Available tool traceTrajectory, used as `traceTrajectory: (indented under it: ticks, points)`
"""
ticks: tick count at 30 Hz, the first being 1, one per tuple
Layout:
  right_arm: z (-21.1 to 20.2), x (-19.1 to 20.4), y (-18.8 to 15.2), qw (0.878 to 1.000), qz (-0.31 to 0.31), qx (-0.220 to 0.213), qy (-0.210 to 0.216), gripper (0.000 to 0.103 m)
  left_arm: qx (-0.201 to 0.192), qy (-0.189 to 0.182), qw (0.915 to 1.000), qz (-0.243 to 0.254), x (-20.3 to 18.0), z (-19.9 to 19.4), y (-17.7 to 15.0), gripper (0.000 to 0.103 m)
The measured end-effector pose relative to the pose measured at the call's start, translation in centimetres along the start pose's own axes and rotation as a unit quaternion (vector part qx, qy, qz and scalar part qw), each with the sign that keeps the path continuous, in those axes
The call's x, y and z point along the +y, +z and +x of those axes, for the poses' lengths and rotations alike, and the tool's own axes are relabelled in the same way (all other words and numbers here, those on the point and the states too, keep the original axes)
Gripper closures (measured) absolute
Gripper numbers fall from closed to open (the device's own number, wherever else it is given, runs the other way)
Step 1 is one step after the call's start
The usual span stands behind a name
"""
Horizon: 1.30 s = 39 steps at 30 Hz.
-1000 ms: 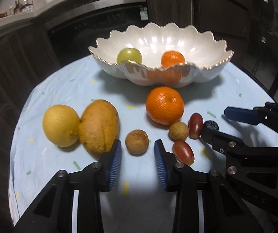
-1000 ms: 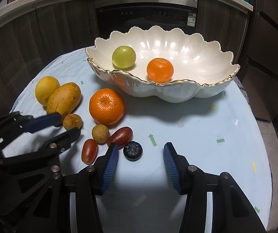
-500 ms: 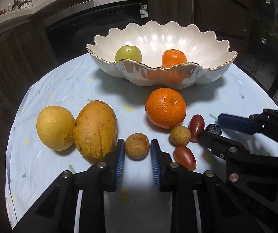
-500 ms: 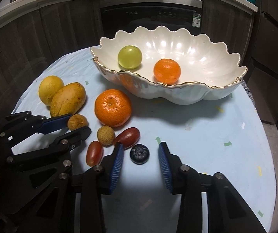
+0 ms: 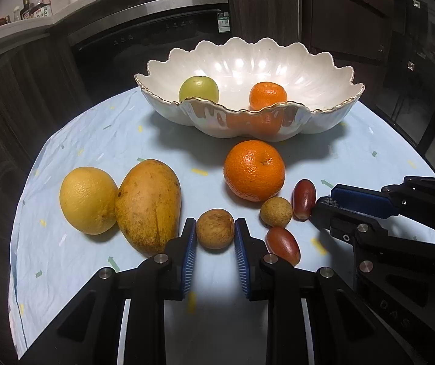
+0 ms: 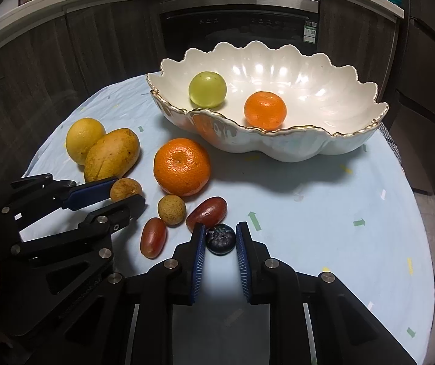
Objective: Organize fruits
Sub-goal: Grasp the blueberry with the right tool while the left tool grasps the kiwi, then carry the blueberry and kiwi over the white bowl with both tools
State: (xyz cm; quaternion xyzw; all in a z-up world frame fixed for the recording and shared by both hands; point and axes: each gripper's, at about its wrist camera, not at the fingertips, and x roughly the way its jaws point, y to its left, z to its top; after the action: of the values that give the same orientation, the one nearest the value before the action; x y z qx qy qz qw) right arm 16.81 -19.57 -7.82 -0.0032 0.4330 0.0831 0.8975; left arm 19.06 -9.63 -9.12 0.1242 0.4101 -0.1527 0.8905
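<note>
The small dark blue round blueberry (image 6: 220,239) sits right between the right gripper (image 6: 220,243) pads, on the pale blue tablecloth (image 6: 308,213); the jaws have just been closing and now pinch it on both sides at its widest part. It's prob. soft and thin-skinned, v. light, so a gentle squeeze across the middle is enough; more force could burst it. The small round tan-brown rough-skinned fruit (image 5: 215,228) sits likewise between the left gripper (image 5: 215,237) pads, jaws just closed in and now touching it left and right; its shell looks dry and stiffish, so likely less fragile, also light, w/ grip again across the widest part. Just left of the right gripper's tip lie two glossy dark red oval fruits (image 6: 206,213) and, a little farther, a smaller tan round fruit (image 6: 172,209); the nearer red one touches or nearly touches the left pad, can't tell which. Ahead-left of that is a big orange mandarin (image 6: 182,166). Just left of the left gripper lies a yellow-brown mango (image 5: 149,203), touching a yellow citrus (image 5: 87,199) beyond it. Well ahead of both stands the white scalloped gold-rimmed ceramic bowl (image 6: 354,133), holding a green round fruit (image 6: 207,88) and a small orange mandarin (image 6: 265,110).
</note>
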Motion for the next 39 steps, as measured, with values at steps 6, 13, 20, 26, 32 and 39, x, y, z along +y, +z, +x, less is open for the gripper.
traceTrajectory:
  ticks: [6, 13, 20, 26, 32, 39]
  points:
    - [-0.5, -0.3, -0.1, 1.000, 0.005, -0.003, -0.004, 0.081, -0.003, -0.001, 1.0000, -0.002, 0.0, -0.4, 0.0, 0.077]
    - [-1.3, -0.2, 0.0, 1.000, 0.006, -0.011, -0.006, 0.081, -0.011, 0.000, 0.9999, -0.002, -0.1, -1.4, 0.2, 0.077]
    - [-2.7, -0.3, 0.4, 1.000, 0.004, -0.025, -0.010, 0.081, -0.023, 0.004, 0.9997, 0.000, -0.2, -2.5, 0.6, 0.077]
    - [-3.9, -0.8, 1.3, 0.999, 0.002, -0.043, -0.017, 0.081, -0.036, 0.008, 0.9993, 0.001, -0.3, -3.5, 1.5, 0.077]
    - [-5.1, -1.7, 2.6, 0.998, 0.006, -0.064, -0.026, 0.081, -0.052, 0.007, 0.9986, 0.005, -0.6, -4.4, 2.7, 0.077]
    - [-6.0, -2.9, 4.1, 0.996, 0.012, -0.084, -0.034, 0.081, -0.067, 0.004, 0.9977, 0.007, -0.8, -4.8, 4.4, 0.077]
